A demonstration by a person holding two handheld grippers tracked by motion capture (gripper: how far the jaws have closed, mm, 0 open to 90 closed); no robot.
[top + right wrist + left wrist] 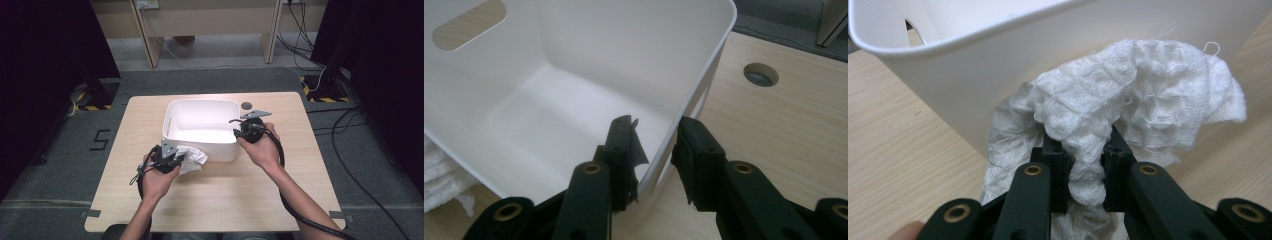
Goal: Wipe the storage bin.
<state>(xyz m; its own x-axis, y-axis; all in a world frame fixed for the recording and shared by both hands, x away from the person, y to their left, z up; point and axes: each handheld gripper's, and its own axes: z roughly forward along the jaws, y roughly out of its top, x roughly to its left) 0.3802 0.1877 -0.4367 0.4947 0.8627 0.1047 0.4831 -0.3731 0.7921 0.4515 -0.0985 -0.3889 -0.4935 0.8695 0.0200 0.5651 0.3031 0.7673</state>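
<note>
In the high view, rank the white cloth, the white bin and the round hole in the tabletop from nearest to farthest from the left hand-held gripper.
From the left hand-held gripper:
1. White cloth, clamped in its jaws, at the bin's near wall.
2. White bin, just beyond the cloth, mid-table.
3. Round hole, far right, past the bin.

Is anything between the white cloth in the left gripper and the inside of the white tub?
Yes: the tub's near wall. The left gripper is shut on the cloth, which hangs outside against that wall, below the rim. The tub is bare inside; the right gripper straddles its right wall.
</note>
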